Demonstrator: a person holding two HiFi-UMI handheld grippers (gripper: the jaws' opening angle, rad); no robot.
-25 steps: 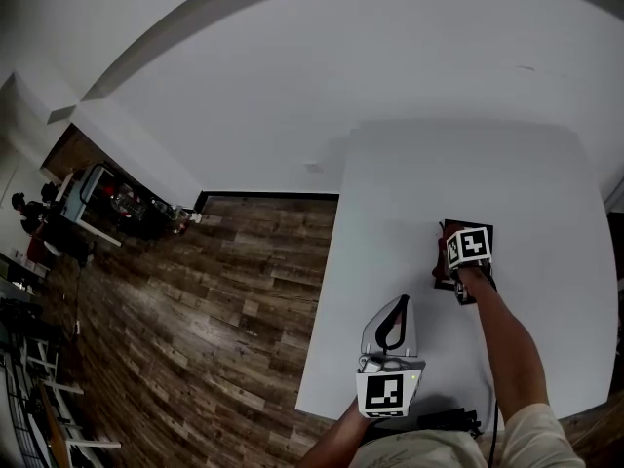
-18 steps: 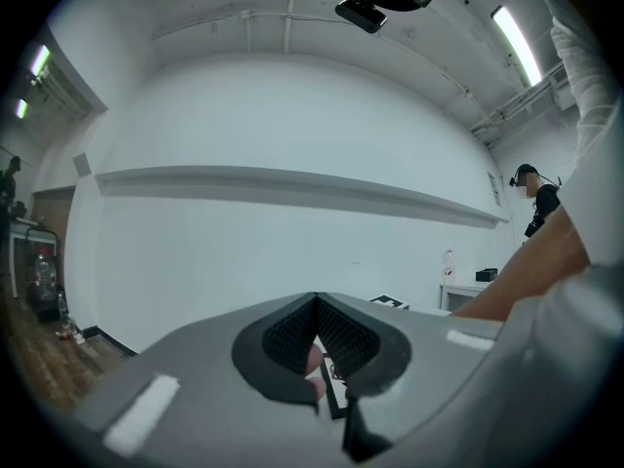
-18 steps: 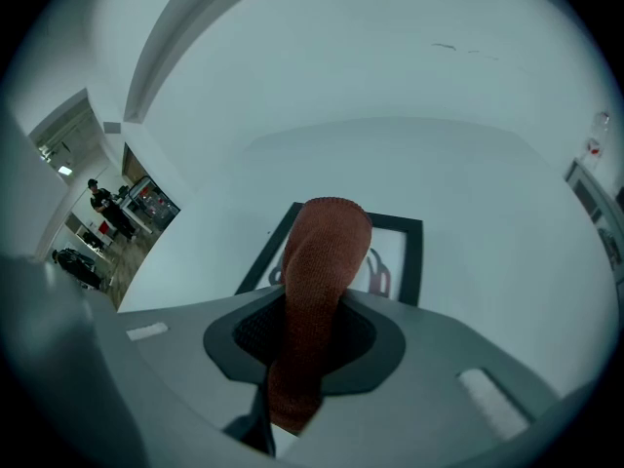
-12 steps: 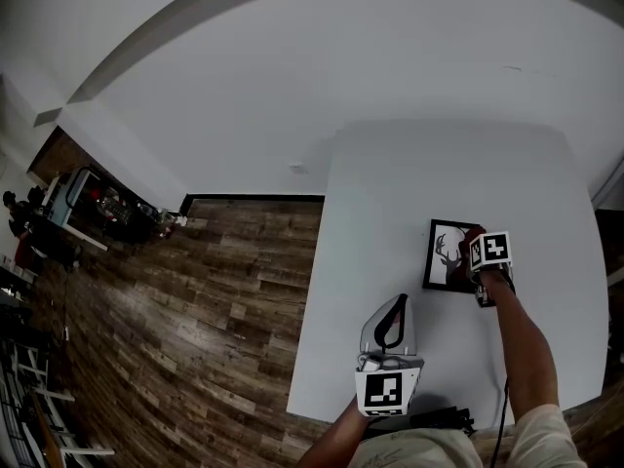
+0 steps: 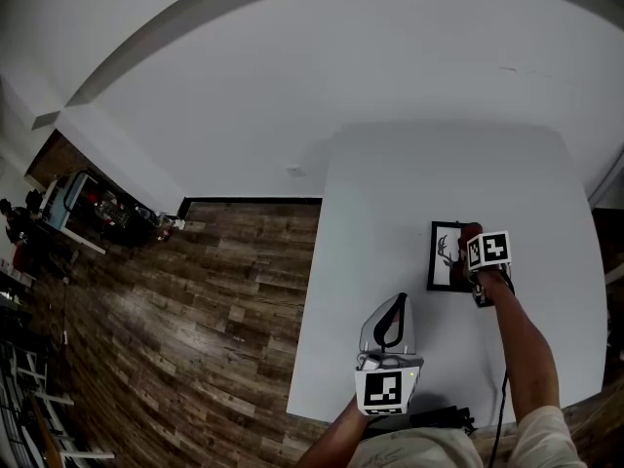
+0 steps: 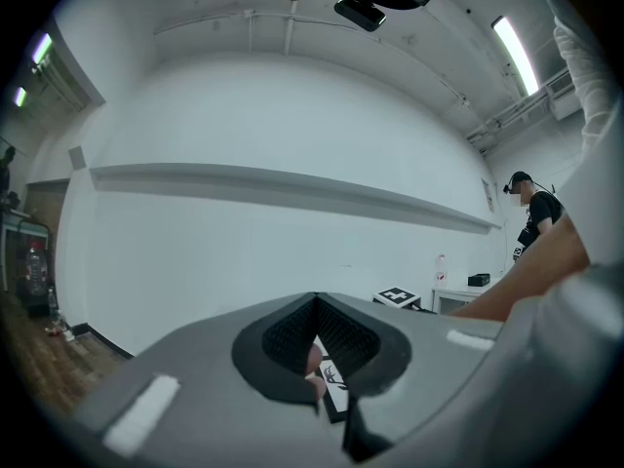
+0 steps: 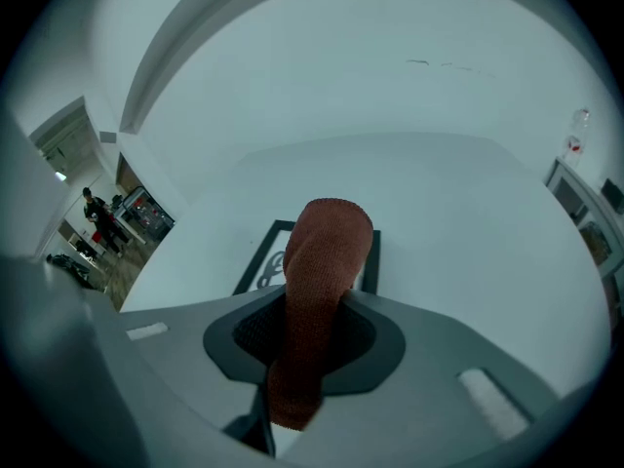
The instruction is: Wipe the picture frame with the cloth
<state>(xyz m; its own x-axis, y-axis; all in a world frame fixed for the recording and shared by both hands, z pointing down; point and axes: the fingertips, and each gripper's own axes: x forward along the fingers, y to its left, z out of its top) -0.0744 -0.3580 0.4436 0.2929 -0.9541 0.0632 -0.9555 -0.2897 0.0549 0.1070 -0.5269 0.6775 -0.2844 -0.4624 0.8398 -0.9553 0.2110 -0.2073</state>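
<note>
— Frame where?
— Picture frame (image 5: 445, 257) is lying flat on the white table (image 5: 390, 203), right side. Bunched cloth (image 7: 327, 252) is hanging over its right part, probably for wiping.
— Grippers?
— Right gripper (image 7: 304, 344) is clamping the cloth. Left gripper (image 6: 317, 354) is hovering near, jaws together, empty, likely staying clear.

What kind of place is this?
Likely an indoor lab or studio workspace: a plain white table on wood-plank floor, a ceiling strip light, and another person standing in the background.
</note>
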